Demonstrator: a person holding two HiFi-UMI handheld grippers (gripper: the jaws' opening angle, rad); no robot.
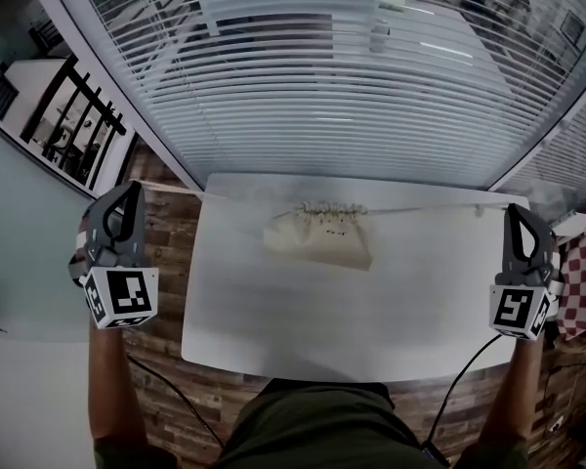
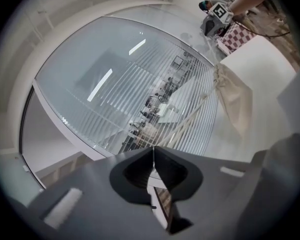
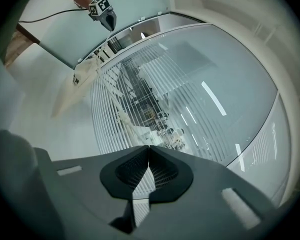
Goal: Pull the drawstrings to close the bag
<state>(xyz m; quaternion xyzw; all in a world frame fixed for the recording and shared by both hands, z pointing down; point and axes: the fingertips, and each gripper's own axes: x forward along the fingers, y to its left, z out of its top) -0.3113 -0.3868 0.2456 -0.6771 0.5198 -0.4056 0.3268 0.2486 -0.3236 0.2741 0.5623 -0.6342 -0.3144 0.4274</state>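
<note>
A cream drawstring bag (image 1: 322,240) lies at the back middle of the white table (image 1: 273,320), its mouth gathered into tight pleats. One drawstring (image 1: 176,191) runs left from the mouth to my left gripper (image 1: 132,190), which is shut on it beyond the table's left corner. The other drawstring (image 1: 439,206) stretches right to my right gripper (image 1: 520,210), also shut on it. In the left gripper view the cord (image 2: 190,119) leads from the closed jaws to the bag (image 2: 235,101). The right gripper view shows the cord (image 3: 115,106) running to the bag (image 3: 72,91).
White window blinds (image 1: 303,76) stand right behind the table's far edge. A red-and-white checked cloth (image 1: 581,272) lies off the table's right side. Brick-patterned floor (image 1: 166,252) shows at the left, and cables trail down from both grippers.
</note>
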